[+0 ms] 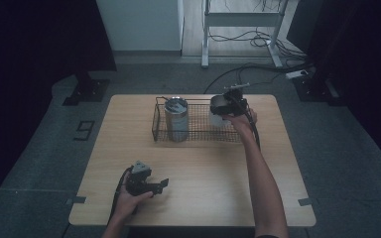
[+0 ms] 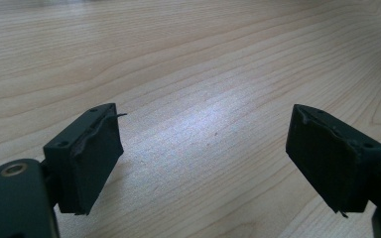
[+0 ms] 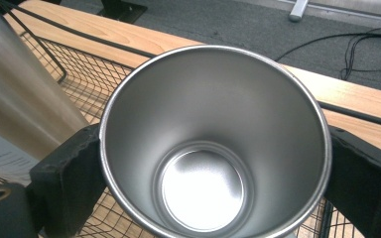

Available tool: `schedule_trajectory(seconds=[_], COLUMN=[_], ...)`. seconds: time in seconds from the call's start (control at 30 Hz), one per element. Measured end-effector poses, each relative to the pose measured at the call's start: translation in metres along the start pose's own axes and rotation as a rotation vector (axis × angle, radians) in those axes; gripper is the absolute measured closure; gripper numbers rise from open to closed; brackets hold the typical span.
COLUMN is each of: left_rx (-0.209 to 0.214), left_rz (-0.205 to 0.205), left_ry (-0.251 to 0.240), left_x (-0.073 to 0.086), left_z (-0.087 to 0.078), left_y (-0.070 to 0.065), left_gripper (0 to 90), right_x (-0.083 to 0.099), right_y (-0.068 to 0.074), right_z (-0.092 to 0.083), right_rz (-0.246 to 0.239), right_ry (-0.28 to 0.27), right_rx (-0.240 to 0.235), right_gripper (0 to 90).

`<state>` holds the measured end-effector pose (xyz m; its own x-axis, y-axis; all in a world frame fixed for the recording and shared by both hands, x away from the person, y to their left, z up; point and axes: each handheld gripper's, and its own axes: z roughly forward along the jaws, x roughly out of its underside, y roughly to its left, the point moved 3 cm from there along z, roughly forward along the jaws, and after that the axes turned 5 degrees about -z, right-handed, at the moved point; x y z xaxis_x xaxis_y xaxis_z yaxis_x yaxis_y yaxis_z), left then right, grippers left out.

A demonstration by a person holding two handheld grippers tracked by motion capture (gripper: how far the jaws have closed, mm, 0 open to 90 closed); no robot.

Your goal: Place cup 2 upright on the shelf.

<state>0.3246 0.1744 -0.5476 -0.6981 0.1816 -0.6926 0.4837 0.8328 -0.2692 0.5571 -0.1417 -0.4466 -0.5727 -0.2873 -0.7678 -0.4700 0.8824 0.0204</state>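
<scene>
Standing on a light wooden surface (image 1: pixel 203 163): one black wire basket (image 1: pixel 159 130), set toward the far edge, long side across.

Item 1, tall metal tumbler with lid (image 1: pixel 176 119): upright in the left part of the basket; seen in the right gripper view (image 3: pixel 15 104) just beside the cup.

Item 2, open steel cup (image 1: pixel 220 110): upright at the right end of the basket, mouth up, empty inside (image 3: pixel 213 148). Whether its base touches the basket floor cannot be told.

Item 3, right gripper (image 1: pixel 228 105): fingers (image 3: pixel 69 173) closed against opposite sides of the cup, just under its rim; the person's right hand (image 1: pixel 240 120) holds it over the basket.

Item 4, left gripper (image 1: pixel 159 186): near the front left of the surface, well apart from the basket, in the left hand (image 1: pixel 129 196). Fingers (image 2: pixel 87 153) spread wide, nothing between them, bare wood beneath.
</scene>
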Motion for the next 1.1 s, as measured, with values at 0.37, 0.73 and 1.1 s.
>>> schedule_trajectory(seconds=[0.37,0.73,1.1], left_rx=[-0.001,-0.002,-0.003], left_rz=[-0.003,-0.001,0.002], left_ry=[0.002,0.010,0.019], left_x=[0.000,0.001,0.002], left_z=[0.000,0.001,0.003], left_y=[0.001,0.001,0.001], left_gripper=[14.3,14.3,14.3], right_x=[0.006,0.019,0.028], right_y=[-0.001,-0.009,-0.011], right_z=[0.014,0.025,0.034], right_rz=[0.003,0.014,-0.008], right_ry=[0.032,0.059,0.100], right_rx=[0.001,0.022,0.037], right_gripper=[6.3,6.3,6.3])
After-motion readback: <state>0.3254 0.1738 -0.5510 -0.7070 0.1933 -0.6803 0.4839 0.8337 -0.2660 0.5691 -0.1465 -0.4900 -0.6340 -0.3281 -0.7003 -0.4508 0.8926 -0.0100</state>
